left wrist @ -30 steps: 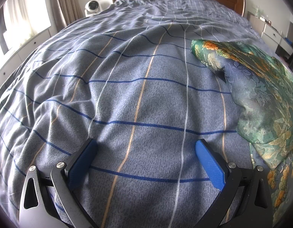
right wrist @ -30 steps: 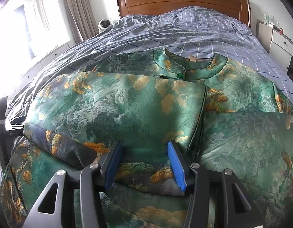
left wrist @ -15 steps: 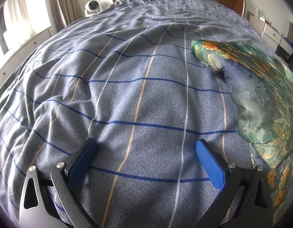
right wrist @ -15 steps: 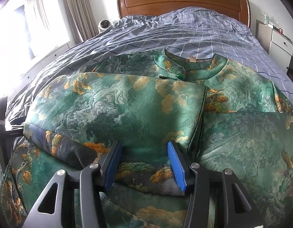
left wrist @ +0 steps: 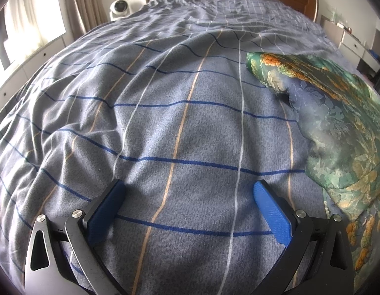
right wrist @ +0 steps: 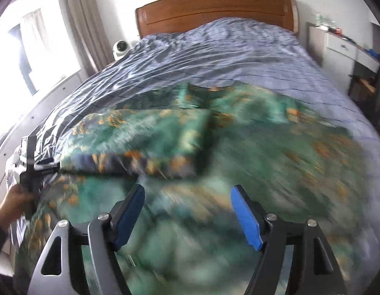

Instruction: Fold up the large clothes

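while the garment [right wrist: 145, 132] lies folded on the bed [right wrist: 239, 56], both hand-held grippers gape empty.

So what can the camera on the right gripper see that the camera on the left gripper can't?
Only the right wrist view shows the right gripper, its jaws open and just opened wider with nothing between them, a hand holding the left gripper's handle, and the window.

Only the left wrist view shows the left gripper open over bare striped bedcover.

Both show the green patterned garment, the wooden headboard and the small white fan.
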`<state>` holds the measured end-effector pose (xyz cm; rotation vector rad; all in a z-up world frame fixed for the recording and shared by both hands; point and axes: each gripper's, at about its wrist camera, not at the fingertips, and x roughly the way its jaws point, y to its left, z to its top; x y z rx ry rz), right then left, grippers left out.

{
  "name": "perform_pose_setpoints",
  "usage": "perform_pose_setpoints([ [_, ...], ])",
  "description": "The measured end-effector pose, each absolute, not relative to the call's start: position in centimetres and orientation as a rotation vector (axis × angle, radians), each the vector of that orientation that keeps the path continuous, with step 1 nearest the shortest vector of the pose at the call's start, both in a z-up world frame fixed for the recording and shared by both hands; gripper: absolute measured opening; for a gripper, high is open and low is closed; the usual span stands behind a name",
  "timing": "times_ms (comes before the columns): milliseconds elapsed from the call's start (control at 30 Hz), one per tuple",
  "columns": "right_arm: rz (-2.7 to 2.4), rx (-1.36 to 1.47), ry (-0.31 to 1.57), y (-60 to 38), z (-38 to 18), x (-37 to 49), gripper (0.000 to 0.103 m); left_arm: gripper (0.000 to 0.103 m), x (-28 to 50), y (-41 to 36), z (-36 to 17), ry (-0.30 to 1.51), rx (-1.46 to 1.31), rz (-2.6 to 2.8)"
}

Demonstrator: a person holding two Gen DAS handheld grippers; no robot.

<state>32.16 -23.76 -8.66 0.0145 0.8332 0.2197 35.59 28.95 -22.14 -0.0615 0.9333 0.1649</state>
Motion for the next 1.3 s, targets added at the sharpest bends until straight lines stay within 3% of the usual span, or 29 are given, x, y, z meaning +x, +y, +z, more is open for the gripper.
perform_pose_setpoints([
  [333, -0.117, 0.146, 0.816, -38.7, -7.6, 19.4, 0.075, 0.103, 36.7, 30.0, -21.7, 1.014, -0.202, 0.175],
  [567, -0.234, 0.238, 0.803, -44.5, -8.5, 15.2, 0.075, 0.102, 37.1, 28.7, -21.1, 1.063, -0.179, 0.272],
  [700, -0.216, 0.250, 0.789, -44.0, -8.8, 14.7, 0.075, 0.102, 34.0, 28.6, -18.2, 0.959, -0.241, 0.289],
  [900, -0.164, 0.192, 0.757, -42.0, -7.8, 14.9, 0.075, 0.102, 27.0, 24.4, -9.4, 0.725, -0.055, 0.349],
  [1033, -0.117, 0.201, 0.745, -40.6, -7.4, 15.5, 0.075, 0.102, 24.1, 21.9, -6.2, 0.671, -0.034, 0.359],
  [1300, -0.048, 0.096, 0.733, -37.3, -6.3, 15.6, 0.075, 0.102, 21.4, 18.3, -4.7, 0.669, 0.009, 0.359],
])
